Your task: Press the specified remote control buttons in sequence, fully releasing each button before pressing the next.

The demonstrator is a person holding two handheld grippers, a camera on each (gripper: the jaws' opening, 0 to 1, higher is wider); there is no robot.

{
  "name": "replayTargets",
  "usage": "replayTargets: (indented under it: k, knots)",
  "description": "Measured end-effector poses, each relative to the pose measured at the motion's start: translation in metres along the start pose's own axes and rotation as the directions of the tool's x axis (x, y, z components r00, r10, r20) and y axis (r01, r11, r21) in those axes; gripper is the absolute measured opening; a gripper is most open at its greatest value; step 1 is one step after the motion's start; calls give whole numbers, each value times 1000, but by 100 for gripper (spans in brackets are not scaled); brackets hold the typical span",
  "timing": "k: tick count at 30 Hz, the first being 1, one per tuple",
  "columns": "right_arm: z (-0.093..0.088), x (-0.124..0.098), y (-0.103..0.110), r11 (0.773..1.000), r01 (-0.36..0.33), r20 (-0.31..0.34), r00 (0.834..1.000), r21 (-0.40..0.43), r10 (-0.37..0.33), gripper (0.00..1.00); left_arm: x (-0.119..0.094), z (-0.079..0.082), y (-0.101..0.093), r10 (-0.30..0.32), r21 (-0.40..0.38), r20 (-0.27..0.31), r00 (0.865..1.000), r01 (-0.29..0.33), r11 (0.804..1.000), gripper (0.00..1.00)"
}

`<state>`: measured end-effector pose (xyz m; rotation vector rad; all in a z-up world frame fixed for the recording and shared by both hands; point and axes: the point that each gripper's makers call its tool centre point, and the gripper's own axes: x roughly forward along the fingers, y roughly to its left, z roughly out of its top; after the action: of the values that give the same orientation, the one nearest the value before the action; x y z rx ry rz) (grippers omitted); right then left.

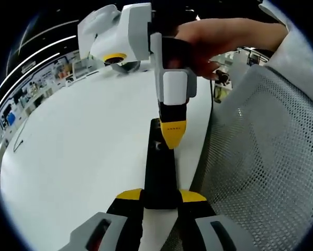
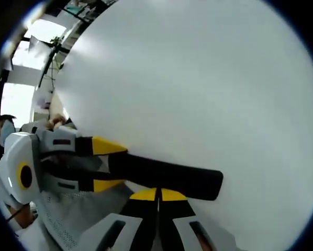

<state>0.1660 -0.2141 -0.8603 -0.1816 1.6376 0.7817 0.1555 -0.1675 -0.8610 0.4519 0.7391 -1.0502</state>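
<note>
The long, slim black plastic remote control lies on the white worktop near its edge. The left gripper has its fingers clamped on the near end. The right gripper, fingers together and empty, presses its top face. It looks rigid, light and prone to sliding, so the end-grip suits.

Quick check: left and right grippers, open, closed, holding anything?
Left gripper: closed on the remote.
Right gripper: closed, tips together, pressing on the remote.

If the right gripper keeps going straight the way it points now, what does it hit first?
Most likely the black remote control. The right gripper has its yellow-tipped fingers closed together, right at the remote's upper face, while the left gripper holds one end. Whether they already touch is unclear.
</note>
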Motion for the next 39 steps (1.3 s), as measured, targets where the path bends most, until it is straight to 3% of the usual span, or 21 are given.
replayTargets:
  k: [19, 24, 30, 39]
  knots:
    - [-1, -2, 0, 1000, -5, -14, 1000, 1, 5, 0, 1, 0, 0, -2, 1, 3, 1000, 2, 1000, 24]
    - [10, -7, 12, 998, -57, 55, 997, -4, 57, 0, 0, 0, 0, -2, 2, 2, 1000, 2, 1000, 24]
    - [22, -7, 21, 997, -72, 116, 990, -38, 76, 0, 0, 1, 0, -2, 2, 2, 1000, 2, 1000, 24]
    - [22, 0, 18, 996, -33, 116, 992, -84, 43, 0, 1, 0, 0, -2, 1, 4, 1000, 2, 1000, 24]
